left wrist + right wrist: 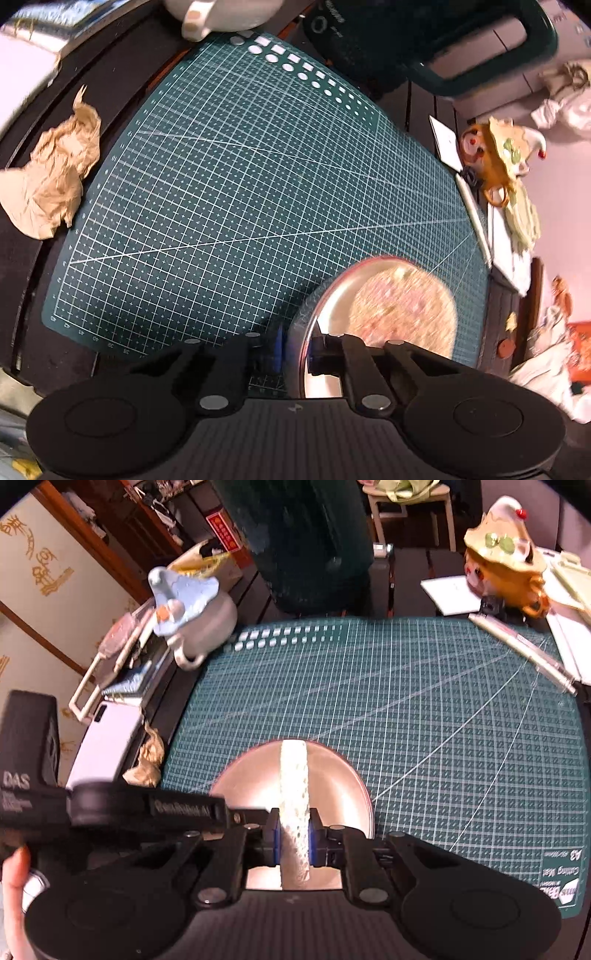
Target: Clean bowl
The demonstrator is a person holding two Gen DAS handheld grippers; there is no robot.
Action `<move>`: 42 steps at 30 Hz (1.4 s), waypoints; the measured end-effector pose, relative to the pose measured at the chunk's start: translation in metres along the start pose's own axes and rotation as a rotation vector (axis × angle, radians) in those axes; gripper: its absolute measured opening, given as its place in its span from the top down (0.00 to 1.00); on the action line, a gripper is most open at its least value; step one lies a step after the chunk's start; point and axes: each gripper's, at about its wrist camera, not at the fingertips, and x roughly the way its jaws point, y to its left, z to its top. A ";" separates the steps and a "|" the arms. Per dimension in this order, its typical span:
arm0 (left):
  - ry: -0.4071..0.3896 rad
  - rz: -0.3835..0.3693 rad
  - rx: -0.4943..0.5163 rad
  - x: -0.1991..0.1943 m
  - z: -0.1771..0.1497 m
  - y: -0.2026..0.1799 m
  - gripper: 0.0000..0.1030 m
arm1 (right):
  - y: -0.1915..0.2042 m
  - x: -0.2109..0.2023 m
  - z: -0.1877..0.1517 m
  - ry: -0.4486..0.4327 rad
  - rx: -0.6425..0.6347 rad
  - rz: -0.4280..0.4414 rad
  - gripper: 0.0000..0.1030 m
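Observation:
A shiny metal bowl (332, 317) (332, 775) sits on the green cutting mat (221, 184) (443, 720). My left gripper (301, 350) is shut on the bowl's near rim, one finger outside and one inside. Its black housing (147, 806) reaches in from the left in the right wrist view. My right gripper (294, 834) is shut on a round white scrub pad (293, 786), seen edge-on there and standing inside the bowl. In the left wrist view the pad (402, 310) shows as a blurred pinkish disc filling the bowl.
Crumpled brown paper (55, 173) lies off the mat's left edge. A white pot with a blue figure lid (199, 620) stands at the mat's far left corner, an orange figurine pot (506, 572) and a pen (524, 650) at the far right. A hand (14, 878) shows lower left.

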 end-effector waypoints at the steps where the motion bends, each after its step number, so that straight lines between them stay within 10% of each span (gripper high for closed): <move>1: 0.001 -0.003 -0.004 -0.001 -0.001 0.001 0.88 | 0.000 0.003 0.000 0.005 0.004 0.004 0.88; 14: 0.015 0.002 -0.003 0.005 -0.002 -0.001 0.81 | 0.030 -0.017 -0.009 -0.078 -0.199 -0.284 0.88; 19: 0.018 -0.002 -0.009 0.009 0.001 -0.003 0.81 | 0.033 -0.049 -0.006 -0.167 -0.192 -0.241 0.88; 29: 0.013 0.000 -0.011 0.010 0.000 -0.001 0.81 | 0.017 0.013 -0.008 0.028 -0.105 -0.109 0.88; 42: 0.015 -0.001 -0.012 0.007 0.001 0.002 0.81 | 0.034 -0.044 -0.008 -0.143 -0.206 -0.249 0.88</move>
